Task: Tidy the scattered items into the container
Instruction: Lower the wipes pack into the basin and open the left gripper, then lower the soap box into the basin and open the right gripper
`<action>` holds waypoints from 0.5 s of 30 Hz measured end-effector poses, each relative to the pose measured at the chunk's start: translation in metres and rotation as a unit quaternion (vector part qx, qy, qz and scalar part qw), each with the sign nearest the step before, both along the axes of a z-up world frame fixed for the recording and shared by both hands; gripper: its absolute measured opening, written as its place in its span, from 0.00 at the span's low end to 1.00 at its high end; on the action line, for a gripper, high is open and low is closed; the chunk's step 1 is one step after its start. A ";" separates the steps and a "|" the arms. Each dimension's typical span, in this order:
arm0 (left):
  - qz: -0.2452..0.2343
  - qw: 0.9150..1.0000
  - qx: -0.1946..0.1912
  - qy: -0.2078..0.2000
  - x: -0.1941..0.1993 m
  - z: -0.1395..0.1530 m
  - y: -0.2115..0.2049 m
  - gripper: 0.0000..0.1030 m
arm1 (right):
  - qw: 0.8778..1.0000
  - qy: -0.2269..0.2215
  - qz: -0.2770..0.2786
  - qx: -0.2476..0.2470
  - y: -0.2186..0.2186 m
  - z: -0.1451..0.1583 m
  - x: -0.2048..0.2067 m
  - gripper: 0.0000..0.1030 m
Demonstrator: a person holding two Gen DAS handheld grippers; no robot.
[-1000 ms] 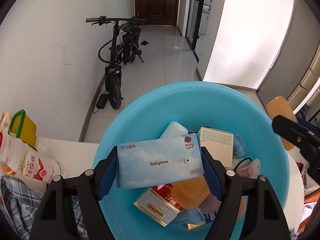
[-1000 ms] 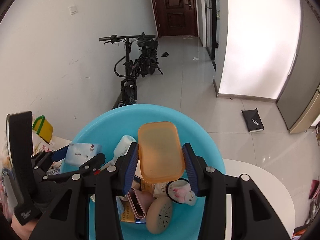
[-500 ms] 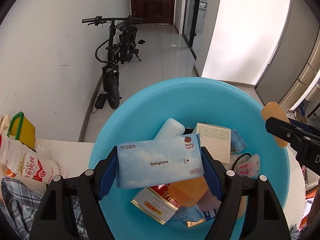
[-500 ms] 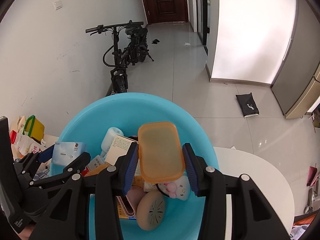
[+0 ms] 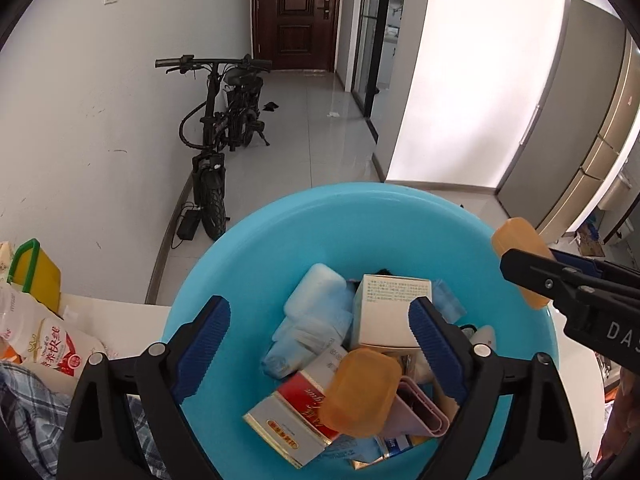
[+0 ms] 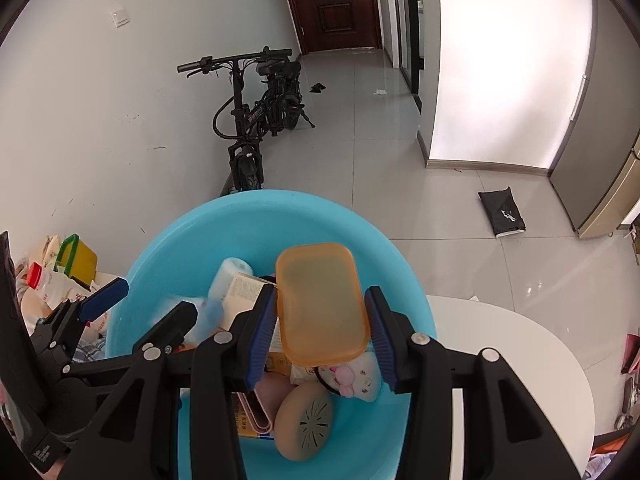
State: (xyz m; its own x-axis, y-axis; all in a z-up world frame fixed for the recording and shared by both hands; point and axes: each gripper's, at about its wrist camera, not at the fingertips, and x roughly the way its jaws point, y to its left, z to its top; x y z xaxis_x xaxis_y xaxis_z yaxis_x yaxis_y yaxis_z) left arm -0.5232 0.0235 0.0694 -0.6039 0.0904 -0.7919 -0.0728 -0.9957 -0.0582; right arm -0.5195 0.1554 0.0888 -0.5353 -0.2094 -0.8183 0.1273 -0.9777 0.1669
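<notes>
Blue plastic basin [image 5: 248,272] fills the lower half of both wrist views, sitting on a white bench [image 6: 532,344] whose rounded edge shows at lower right of the right view. Left gripper [image 5: 320,340] hangs over the basin, fingers [image 5: 204,344] wide apart and still opening, nothing pinched between the blue pads; below the gap, a blurred pale-blue wipes pack [image 5: 304,340] lies loose on the pile, clear of both pads. Other contents seen in the left view: white soap case [image 5: 314,292] toward the basin's far side, white carton [image 5: 390,308] beside it at centre, red-and-gold box [image 5: 296,420] at lower centre, orange soap-box half [image 5: 360,392] resting on top of it, pink folded piece [image 5: 420,412] just right of that. Right gripper [image 6: 322,334] is closed on an orange lid [image 6: 320,304], pads pressing its two long sides; lid stands tilted up above the basin contents, not touching them as far as can be told. Same lid shows at right edge of the left view, above the basin rim. Under it in the right view: tan round disc with vent slits [image 6: 306,424] at lower centre, small white-and-pink plush toy [image 6: 352,376] just right of it. Off the basin, left edge of the left view: yellow container with green handle [image 5: 36,276], red-and-white bag [image 5: 52,348], plaid cloth [image 5: 28,412]. Background: black bicycle [image 5: 220,120] against the white wall, dark door [image 5: 296,12] at top, black packet [image 6: 502,212] on the floor tiles at right of the right view.
</notes>
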 end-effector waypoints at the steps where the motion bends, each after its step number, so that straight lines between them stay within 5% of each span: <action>1: 0.000 1.000 0.000 -0.001 0.000 0.002 -0.001 0.90 | 1.000 0.001 0.000 0.000 -0.001 0.001 0.000 0.42; 15: -0.001 1.000 -0.005 -0.018 0.003 -0.012 -0.008 0.90 | 1.000 -0.002 0.000 0.005 -0.010 -0.006 0.004 0.42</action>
State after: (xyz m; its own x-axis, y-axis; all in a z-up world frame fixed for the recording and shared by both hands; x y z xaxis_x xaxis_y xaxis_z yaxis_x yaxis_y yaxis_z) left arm -0.5201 0.0151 0.0574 -0.5746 0.0829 -0.8142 -0.0718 -0.9961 -0.0507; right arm -0.5157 0.1453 0.0826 -0.5320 -0.2004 -0.8227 0.1265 -0.9795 0.1568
